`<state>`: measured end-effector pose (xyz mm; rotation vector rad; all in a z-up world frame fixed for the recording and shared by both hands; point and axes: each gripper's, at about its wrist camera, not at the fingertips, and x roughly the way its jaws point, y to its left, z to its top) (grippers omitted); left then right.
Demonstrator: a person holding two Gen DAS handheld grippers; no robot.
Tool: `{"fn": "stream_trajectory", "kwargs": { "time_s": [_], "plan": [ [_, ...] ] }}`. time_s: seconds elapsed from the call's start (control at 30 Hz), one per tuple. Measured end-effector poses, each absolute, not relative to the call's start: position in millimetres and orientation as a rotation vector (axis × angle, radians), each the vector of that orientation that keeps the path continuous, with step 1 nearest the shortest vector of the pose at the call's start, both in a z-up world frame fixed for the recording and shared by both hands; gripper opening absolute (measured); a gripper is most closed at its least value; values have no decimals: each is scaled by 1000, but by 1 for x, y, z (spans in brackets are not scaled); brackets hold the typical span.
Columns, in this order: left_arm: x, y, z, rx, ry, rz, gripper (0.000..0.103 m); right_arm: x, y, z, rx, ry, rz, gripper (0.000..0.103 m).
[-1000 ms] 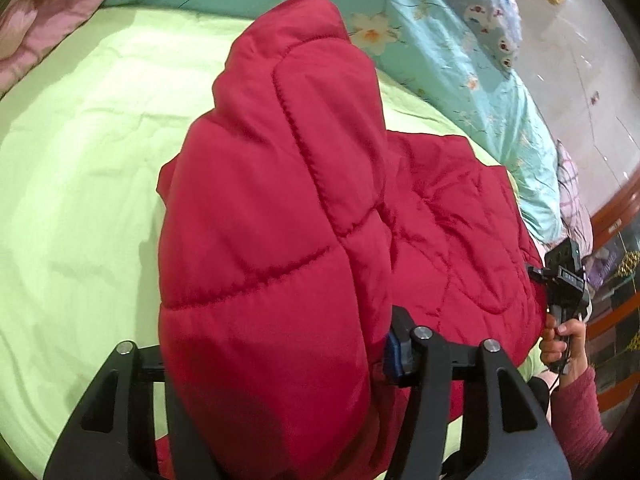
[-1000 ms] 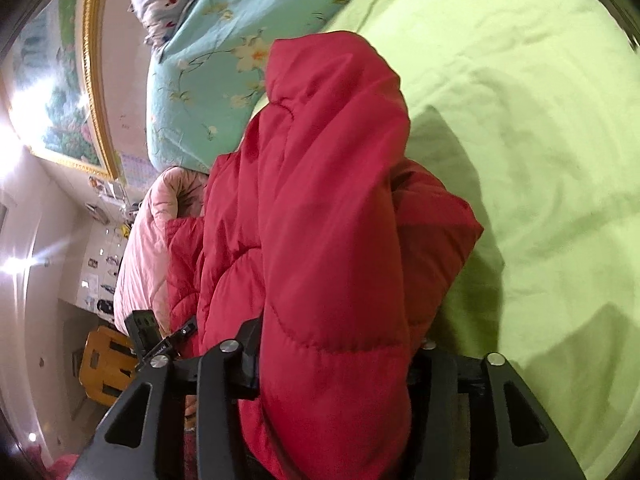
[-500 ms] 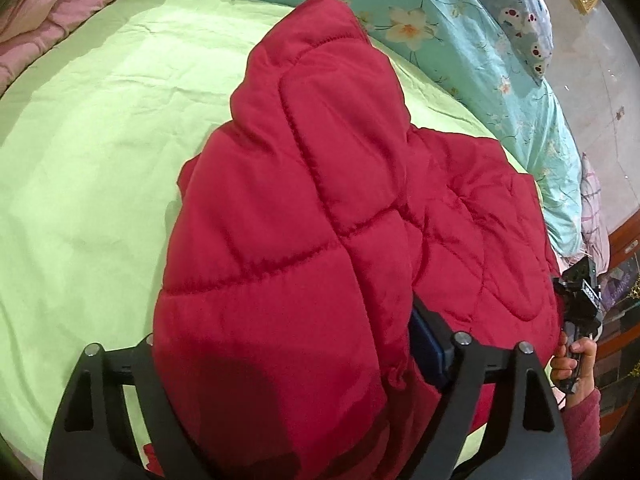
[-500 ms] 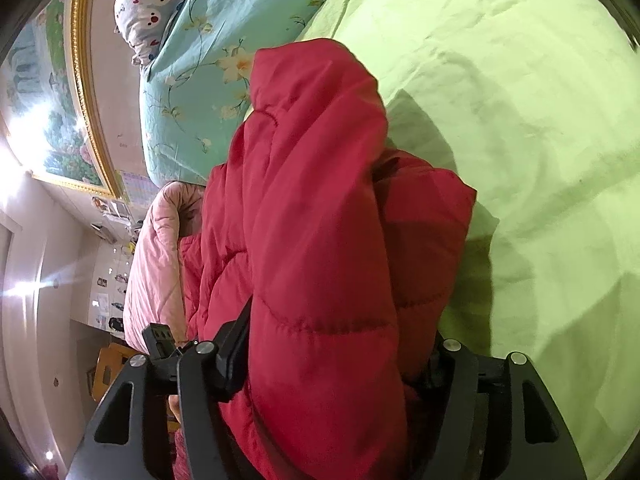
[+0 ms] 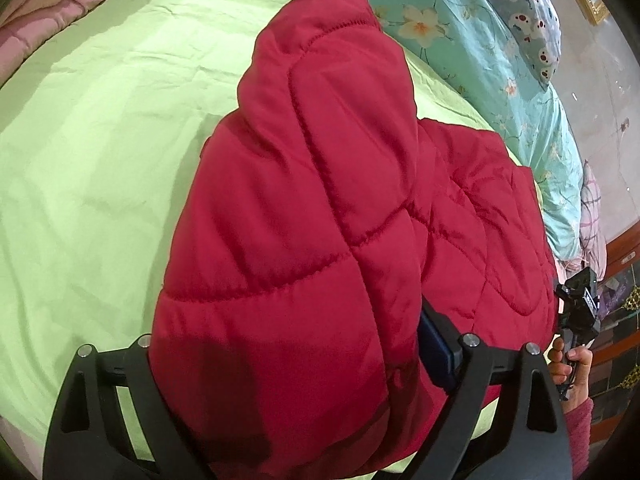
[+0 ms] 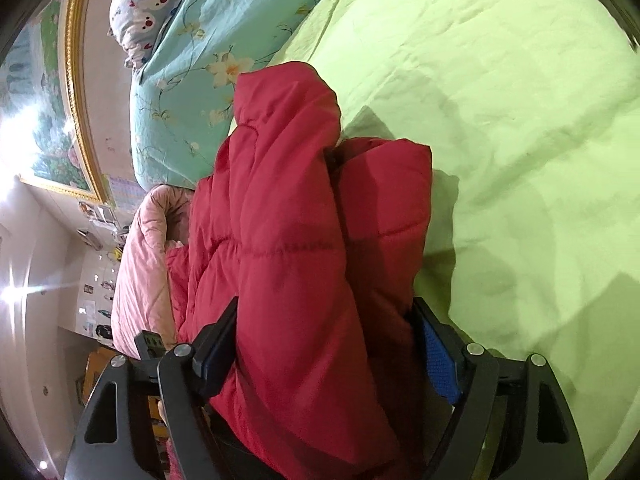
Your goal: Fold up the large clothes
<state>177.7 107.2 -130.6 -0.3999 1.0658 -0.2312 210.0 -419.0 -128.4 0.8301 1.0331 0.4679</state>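
Note:
A red quilted puffer jacket (image 5: 320,208) lies bundled in a thick fold on the light green bedsheet (image 5: 100,152). The jaws of my left gripper (image 5: 288,340) are opening and stand wide around the jacket's near end; the right blue pad (image 5: 436,352) shows beside the fabric, and the left finger is hidden behind it. In the right wrist view the same jacket (image 6: 300,240) sits between the opening jaws of my right gripper (image 6: 326,312). Its right pad (image 6: 440,360) stands just off the fabric. The two grippers flank the bundle from opposite ends.
A teal floral quilt (image 5: 500,60) and a patterned pillow (image 5: 520,8) lie along the bed's far side. A pink quilt (image 6: 140,264) is bunched at another edge. A gold-framed picture (image 6: 52,112) hangs on the wall. Dark furniture (image 5: 616,280) stands beside the bed.
Both grippers' jaws have spread wider around the jacket, which has puffed out and settled lower on the sheet. The right gripper edged slightly closer to the bundle.

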Motion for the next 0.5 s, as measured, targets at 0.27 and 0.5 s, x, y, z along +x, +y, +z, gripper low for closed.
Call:
{"fn": "stream_trajectory", "kwargs": {
  "time_s": [0.27,0.5],
  "plan": [
    [173,115,-131,-432,1137,-287,93,197,-418,-117,782,983,442,42],
    [142,134,-120,-372,1126,-241,103,183,-427,-117,845,909,394,33]
  ]
}}
